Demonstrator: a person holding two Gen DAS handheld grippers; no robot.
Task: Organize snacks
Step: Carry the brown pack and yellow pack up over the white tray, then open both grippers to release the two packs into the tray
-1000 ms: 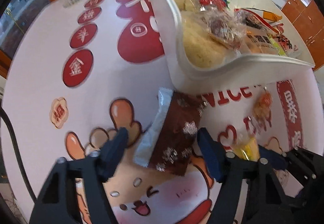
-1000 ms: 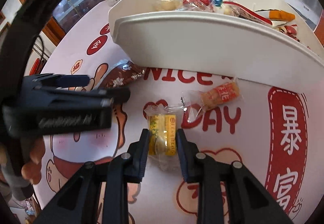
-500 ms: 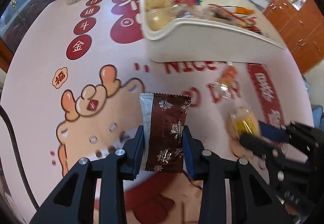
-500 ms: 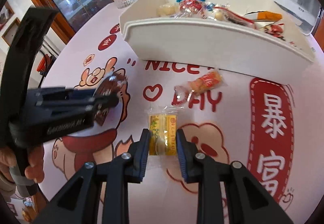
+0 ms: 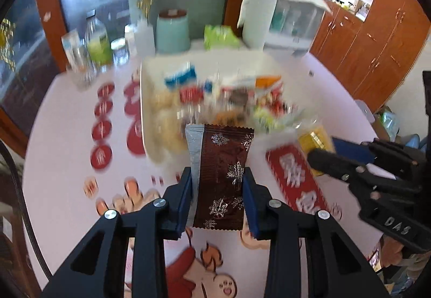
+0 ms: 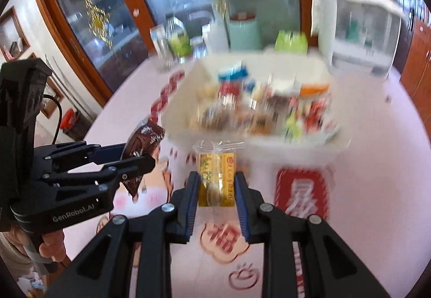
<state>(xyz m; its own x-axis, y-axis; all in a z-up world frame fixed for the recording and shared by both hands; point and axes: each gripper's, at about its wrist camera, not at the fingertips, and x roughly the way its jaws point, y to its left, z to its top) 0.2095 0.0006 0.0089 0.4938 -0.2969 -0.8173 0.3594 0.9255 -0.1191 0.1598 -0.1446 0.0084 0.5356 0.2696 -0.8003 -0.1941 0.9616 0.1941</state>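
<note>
My left gripper (image 5: 217, 184) is shut on a brown snack packet with silver snowflakes (image 5: 222, 176) and holds it in the air in front of the white snack bin (image 5: 144, 114). My right gripper (image 6: 217, 184) is shut on a yellow clear-wrapped snack (image 6: 216, 179), also lifted, just short of the bin's near wall (image 6: 269, 147). The bin holds several mixed wrapped snacks. The left gripper with the brown packet (image 6: 142, 144) shows at the left of the right wrist view. The right gripper with the yellow snack (image 5: 316, 140) shows at the right of the left wrist view.
The round table has a white cloth with red prints (image 5: 67, 163). Behind the bin stand glass jars and bottles (image 5: 94, 47), a teal canister (image 5: 172, 31), a green pack (image 5: 219, 36) and a white dispenser box (image 5: 285, 17). Wooden cabinets (image 5: 377, 36) stand at the right.
Both grippers have lifted their snacks off the table and tilted up toward the bin. The left gripper closed on the brown packet a second ago; the view is motion-blurred now.
</note>
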